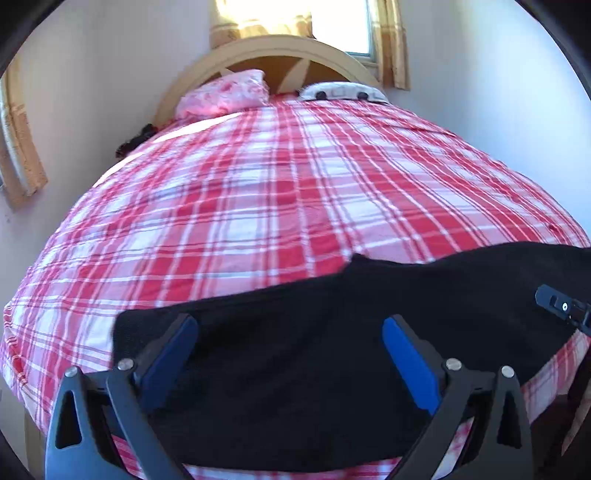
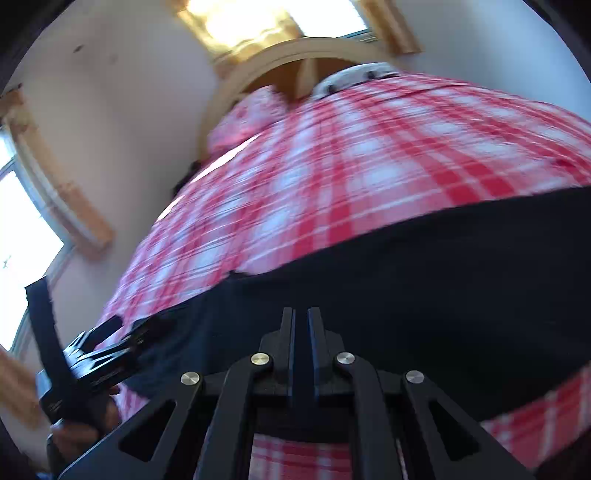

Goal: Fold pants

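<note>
Black pants (image 1: 295, 350) lie flat across the near edge of a bed with a red and white plaid cover (image 1: 277, 192). My left gripper (image 1: 290, 328) is open, its blue pads spread wide just above the pants. My right gripper (image 2: 301, 317) is shut with its fingers together over the pants (image 2: 406, 295); whether cloth is pinched between them is hidden. The right gripper's tip also shows in the left wrist view (image 1: 561, 306) at the right edge. The left gripper shows in the right wrist view (image 2: 122, 343) at the pants' left end.
A pink pillow (image 1: 225, 94) and a white object (image 1: 343, 91) lie at the head of the bed by a curved wooden headboard (image 1: 280, 48). A window with yellow curtains (image 1: 314, 18) is behind. Walls stand close on both sides.
</note>
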A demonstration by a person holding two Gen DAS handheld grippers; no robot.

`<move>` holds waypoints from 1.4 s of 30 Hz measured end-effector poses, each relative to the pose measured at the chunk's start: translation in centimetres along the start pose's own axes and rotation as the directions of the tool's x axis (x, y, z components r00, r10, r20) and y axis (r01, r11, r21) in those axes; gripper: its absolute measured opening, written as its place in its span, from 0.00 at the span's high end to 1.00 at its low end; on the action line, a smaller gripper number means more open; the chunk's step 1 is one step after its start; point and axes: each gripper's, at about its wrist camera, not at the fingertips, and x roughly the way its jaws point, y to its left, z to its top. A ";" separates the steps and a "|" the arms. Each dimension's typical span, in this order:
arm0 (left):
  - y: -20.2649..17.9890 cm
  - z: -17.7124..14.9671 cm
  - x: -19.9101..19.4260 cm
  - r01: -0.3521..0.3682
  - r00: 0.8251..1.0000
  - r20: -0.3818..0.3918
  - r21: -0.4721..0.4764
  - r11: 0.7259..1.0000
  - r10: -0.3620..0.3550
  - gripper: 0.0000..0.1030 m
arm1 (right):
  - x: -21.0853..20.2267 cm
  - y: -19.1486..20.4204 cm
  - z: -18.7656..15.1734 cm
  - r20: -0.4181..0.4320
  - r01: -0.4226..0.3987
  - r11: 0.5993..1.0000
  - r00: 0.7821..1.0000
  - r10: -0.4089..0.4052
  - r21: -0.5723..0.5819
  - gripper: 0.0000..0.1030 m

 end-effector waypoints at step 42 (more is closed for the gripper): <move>-9.0 -0.8 0.1 0.047 0.998 -0.043 0.064 0.997 -0.044 0.00 | -18.8 -36.1 2.7 0.221 0.242 0.780 0.873 -0.434 0.577 0.43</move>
